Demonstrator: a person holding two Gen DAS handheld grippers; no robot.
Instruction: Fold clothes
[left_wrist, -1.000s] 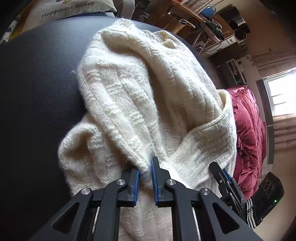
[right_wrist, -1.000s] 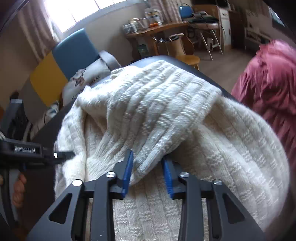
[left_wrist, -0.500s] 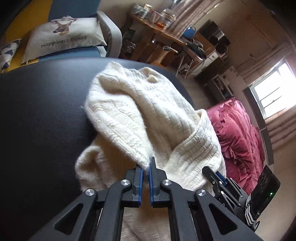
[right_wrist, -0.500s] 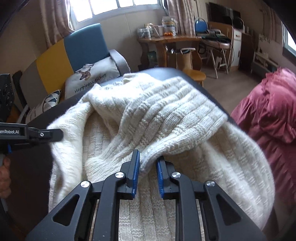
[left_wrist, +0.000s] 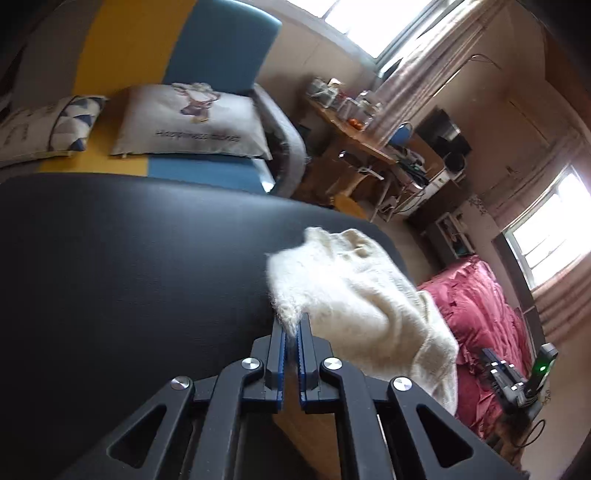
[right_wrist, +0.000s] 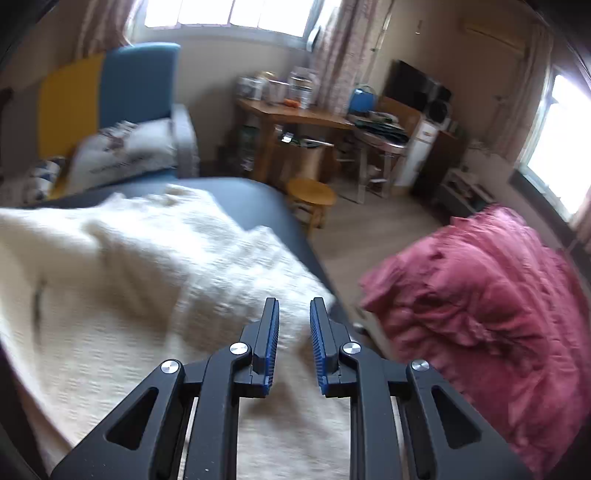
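Left wrist view: left gripper (left_wrist: 291, 325) is clamped on a fuzzy edge of the cream sweater (left_wrist: 354, 295), now lifted off the black bench (left_wrist: 129, 266) toward its far right corner, where a second ago it lay heaped. Right gripper (right_wrist: 293, 314) holds a narrow gap; whether knit is pinched there cannot be told. Judged: the garment is being raised to spread for folding. Writing on the cushion (left_wrist: 192, 122) is blurred, unreadable now.

The fluffy cream-white knitted sweater (left_wrist: 354, 295) lies crumpled on the right side of the dark table. Its near edge is lifted up, and the rest looks blurry.
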